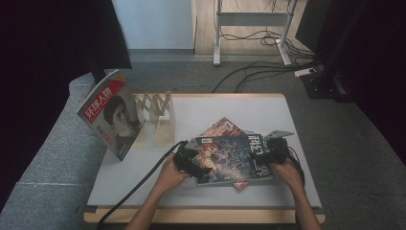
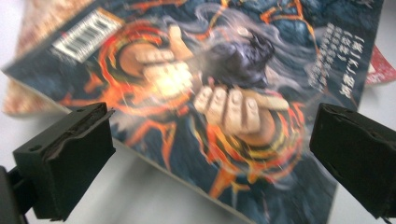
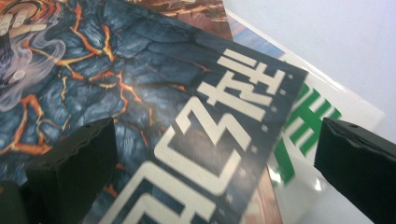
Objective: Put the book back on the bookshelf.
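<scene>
Two grippers flank a dark comic [image 1: 230, 158] that lies flat on top of a small stack near the front of the white table [image 1: 201, 112]. Its cover shows a fiery fist on cracked blue-black rock, with a barcode at one corner and large pale lettering along the right end. The left gripper [image 1: 191, 160] sits at the comic's left edge; in the left gripper view its jaws stand wide apart, the comic [image 2: 210, 93] lying beyond and between them, pads clear of the cover. The right gripper [image 1: 273, 153] sits at the comic's right edge; in the right gripper view its jaws are likewise spread wide over the lettered end [image 3: 196, 130], gripping nothing. Beneath the comic, a red-covered magazine [image 1: 221, 125] juts out at the far side, and a glossy sheet with green lettering [image 3: 308, 121] shows under the right end. Farther left on the table, a wooden rack [image 1: 160, 115] stands upright, and a magazine with a portrait cover [image 1: 111, 115] leans tilted at its left side. Beyond the table, grey carpet [image 1: 364, 143] carries loose cables [image 1: 261, 67].
</scene>
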Action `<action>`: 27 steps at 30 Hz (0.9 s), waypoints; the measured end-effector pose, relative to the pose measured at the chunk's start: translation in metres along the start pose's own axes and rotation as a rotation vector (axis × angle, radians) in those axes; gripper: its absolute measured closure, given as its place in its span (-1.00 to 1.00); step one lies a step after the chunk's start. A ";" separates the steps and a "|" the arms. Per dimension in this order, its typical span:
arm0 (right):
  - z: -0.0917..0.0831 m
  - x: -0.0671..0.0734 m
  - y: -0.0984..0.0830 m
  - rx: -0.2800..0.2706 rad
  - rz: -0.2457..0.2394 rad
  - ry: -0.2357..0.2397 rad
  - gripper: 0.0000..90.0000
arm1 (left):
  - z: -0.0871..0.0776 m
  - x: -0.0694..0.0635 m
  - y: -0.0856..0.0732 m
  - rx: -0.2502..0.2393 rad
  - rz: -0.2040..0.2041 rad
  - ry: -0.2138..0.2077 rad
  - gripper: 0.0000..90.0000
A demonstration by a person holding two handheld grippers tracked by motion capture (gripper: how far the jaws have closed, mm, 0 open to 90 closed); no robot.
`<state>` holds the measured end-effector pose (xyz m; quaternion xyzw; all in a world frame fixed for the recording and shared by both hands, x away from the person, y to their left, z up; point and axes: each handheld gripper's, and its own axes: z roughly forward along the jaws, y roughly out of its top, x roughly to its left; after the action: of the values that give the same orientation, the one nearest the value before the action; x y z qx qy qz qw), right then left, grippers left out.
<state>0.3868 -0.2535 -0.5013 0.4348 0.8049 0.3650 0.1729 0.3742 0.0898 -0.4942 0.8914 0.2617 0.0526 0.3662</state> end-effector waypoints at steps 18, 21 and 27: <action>-0.027 0.017 -0.021 -0.025 -0.036 -0.012 -1.00 | 0.026 0.026 0.035 0.026 0.050 0.047 -1.00; -0.031 0.020 -0.025 -0.025 -0.041 -0.009 -1.00 | 0.033 0.031 0.037 0.035 0.053 0.073 -1.00; -0.034 0.027 -0.036 -0.012 -0.047 -0.002 -1.00 | 0.037 0.038 0.039 0.004 0.030 0.071 -1.00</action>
<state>0.3307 -0.2591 -0.5038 0.4150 0.8126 0.3653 0.1847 0.4339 0.0625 -0.4982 0.8936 0.2610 0.0891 0.3542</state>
